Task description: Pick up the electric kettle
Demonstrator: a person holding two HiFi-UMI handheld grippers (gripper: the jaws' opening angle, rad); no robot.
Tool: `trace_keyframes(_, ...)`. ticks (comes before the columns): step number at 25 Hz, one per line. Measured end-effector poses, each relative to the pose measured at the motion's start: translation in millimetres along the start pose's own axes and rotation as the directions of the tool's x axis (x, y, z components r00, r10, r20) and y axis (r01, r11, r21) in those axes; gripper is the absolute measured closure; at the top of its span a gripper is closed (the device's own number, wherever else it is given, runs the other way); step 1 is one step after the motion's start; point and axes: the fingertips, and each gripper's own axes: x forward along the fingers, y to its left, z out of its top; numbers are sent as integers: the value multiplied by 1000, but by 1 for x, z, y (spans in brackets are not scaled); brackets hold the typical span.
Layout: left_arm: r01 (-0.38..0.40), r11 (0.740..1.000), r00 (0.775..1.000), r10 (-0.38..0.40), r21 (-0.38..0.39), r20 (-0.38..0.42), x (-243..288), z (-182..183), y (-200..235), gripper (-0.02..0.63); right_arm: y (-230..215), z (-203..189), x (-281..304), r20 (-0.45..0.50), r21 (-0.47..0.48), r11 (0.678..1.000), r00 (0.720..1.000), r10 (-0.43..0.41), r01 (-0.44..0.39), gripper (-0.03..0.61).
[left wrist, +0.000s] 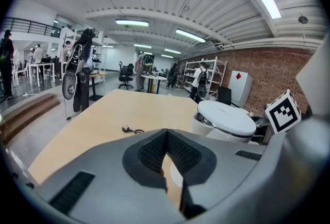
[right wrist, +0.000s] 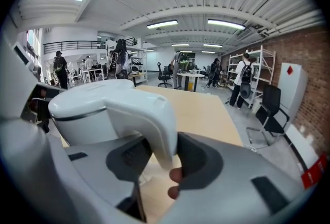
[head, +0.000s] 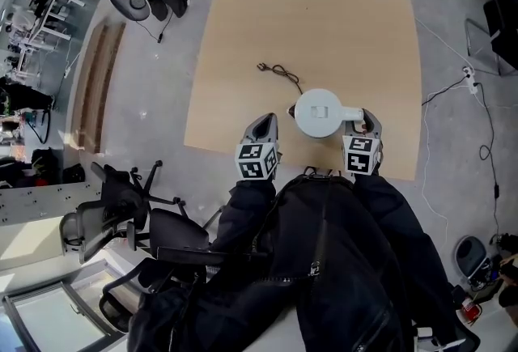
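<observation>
Light wooden worktop (head: 243, 27) carries a white electric kettle (head: 317, 112); right hand-held gripper (head: 362, 122) clamps its handle (right wrist: 149, 115); left hand-held gripper (head: 263, 124) pressed together, empty, near the kettle

A pale wooden tabletop (head: 324, 10) spreads in front of me on a grey floor (head: 154, 91), and a black cord (head: 282, 72) lies curled near its middle. Black office chairs (head: 121, 197) crowd together at my left. White cables (head: 453, 87) trail over the floor at my right. Further right, metal shelving (right wrist: 256, 71) stands against a brick wall (right wrist: 304, 58), with a black chair (right wrist: 270, 109) nearby
</observation>
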Motion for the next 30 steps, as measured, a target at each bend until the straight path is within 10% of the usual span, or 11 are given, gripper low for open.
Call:
trace_keyframes(19,-36,999,999,37,-31,23,-3,3,13,614,-9,42,-8,41,87,996,999,-10,7,425)
trace_keyframes(30,4,1000,984,-3,-6,181,-9,75,-6,614,-34,121,-56,157,146,989,988,-6,-17,423)
